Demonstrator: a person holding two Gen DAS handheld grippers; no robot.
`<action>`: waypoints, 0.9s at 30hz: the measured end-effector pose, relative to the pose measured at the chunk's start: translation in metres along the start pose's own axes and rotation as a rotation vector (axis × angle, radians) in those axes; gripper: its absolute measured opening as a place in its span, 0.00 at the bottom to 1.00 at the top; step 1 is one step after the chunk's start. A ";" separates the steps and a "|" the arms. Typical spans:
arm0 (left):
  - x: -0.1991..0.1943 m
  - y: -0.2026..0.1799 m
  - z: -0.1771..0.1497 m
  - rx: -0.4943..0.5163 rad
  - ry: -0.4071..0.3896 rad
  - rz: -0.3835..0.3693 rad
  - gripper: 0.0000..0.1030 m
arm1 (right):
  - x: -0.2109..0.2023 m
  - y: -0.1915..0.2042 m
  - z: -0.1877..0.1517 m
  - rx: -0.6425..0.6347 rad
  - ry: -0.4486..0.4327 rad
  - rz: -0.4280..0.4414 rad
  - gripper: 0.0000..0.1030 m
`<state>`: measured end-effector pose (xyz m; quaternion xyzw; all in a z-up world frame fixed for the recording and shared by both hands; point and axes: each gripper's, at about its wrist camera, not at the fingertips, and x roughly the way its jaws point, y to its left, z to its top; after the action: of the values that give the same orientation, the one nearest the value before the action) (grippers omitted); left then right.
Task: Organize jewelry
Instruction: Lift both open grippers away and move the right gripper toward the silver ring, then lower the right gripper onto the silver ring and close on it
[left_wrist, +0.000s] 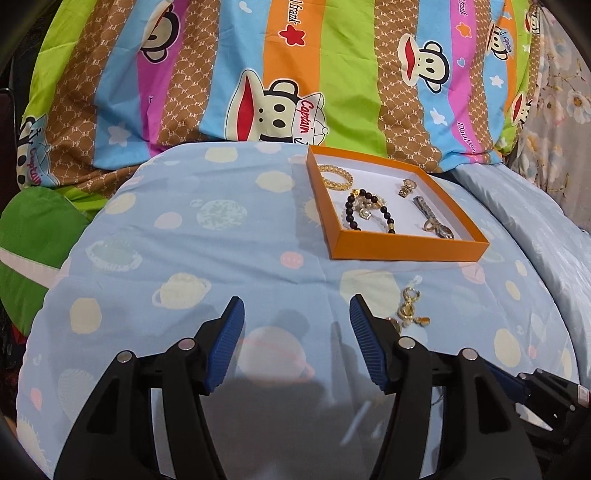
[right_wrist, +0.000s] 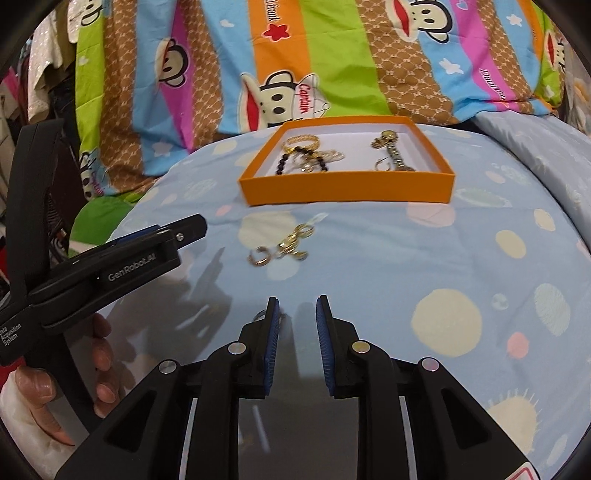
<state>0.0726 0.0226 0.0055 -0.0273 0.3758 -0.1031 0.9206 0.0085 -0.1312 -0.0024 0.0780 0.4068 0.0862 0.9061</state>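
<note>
An orange tray (left_wrist: 406, 249) (right_wrist: 343, 188) with a white floor sits on the blue bedsheet. It holds a gold bangle (left_wrist: 335, 177), a black bead bracelet (left_wrist: 364, 214), a gold ring (left_wrist: 406, 186) and a silver clip (left_wrist: 432, 218). Loose gold earrings (left_wrist: 408, 308) (right_wrist: 291, 243) lie on the sheet in front of the tray. My left gripper (left_wrist: 297, 310) is open and empty, left of the earrings. My right gripper (right_wrist: 297, 308) is partly open and empty, just short of the earrings.
A striped cartoon-monkey quilt (left_wrist: 295, 74) is piled behind the tray. A green cushion (left_wrist: 33, 236) lies at the left. The left gripper's body (right_wrist: 110, 266) and the hand holding it show at the left of the right wrist view.
</note>
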 end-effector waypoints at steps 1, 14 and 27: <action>-0.002 0.002 -0.002 -0.005 0.003 -0.004 0.56 | 0.001 0.003 -0.001 -0.005 0.007 0.002 0.23; -0.007 0.002 -0.007 -0.004 0.008 -0.009 0.61 | 0.013 0.017 -0.002 -0.027 0.055 -0.069 0.26; -0.005 0.000 -0.007 0.011 0.018 0.005 0.61 | 0.009 0.006 -0.001 0.018 0.043 -0.075 0.03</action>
<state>0.0644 0.0235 0.0041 -0.0204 0.3834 -0.1033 0.9176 0.0128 -0.1235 -0.0085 0.0689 0.4295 0.0501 0.8990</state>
